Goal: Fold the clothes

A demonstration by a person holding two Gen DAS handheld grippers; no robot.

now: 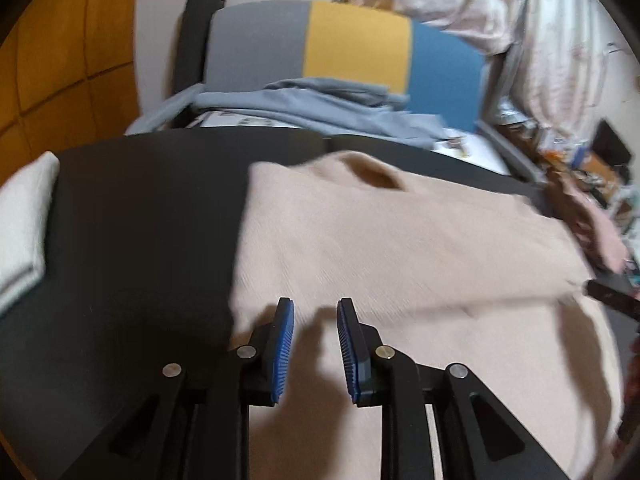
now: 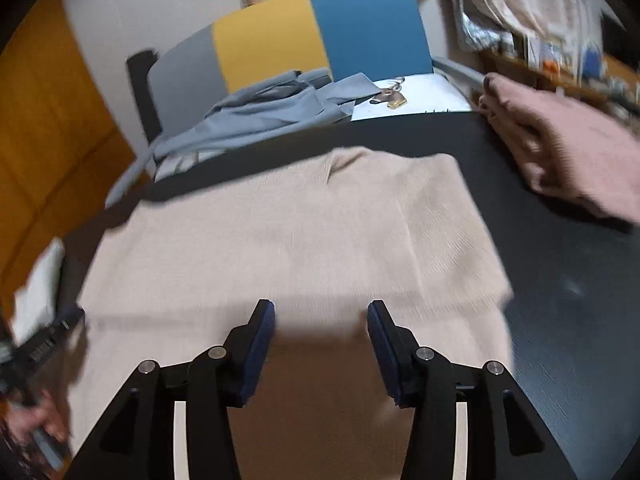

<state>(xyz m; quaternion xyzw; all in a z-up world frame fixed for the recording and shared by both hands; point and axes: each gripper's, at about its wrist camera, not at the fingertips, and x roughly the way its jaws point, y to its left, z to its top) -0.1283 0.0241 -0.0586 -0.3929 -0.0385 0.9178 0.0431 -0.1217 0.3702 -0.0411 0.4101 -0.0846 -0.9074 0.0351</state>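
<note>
A beige knit sweater (image 1: 400, 240) (image 2: 300, 232) lies flat on the black table (image 1: 140, 220) (image 2: 560, 280), with its neckline at the far end. A fold edge runs across it close to both grippers. My left gripper (image 1: 315, 304) hovers over the sweater's near left part. It is open by a narrow gap, and nothing sits between its blue pads. My right gripper (image 2: 321, 306) hangs over the near middle of the sweater, open wider and holding nothing. At the left edge of the right wrist view, a hand holds the left gripper's body (image 2: 48, 340).
A folded white cloth (image 1: 24, 216) (image 2: 40, 280) lies at the table's left edge. A pink garment (image 2: 572, 152) is at the far right. Behind the table, a chair with a grey, yellow and blue back (image 1: 356, 44) carries a grey garment (image 2: 272, 112).
</note>
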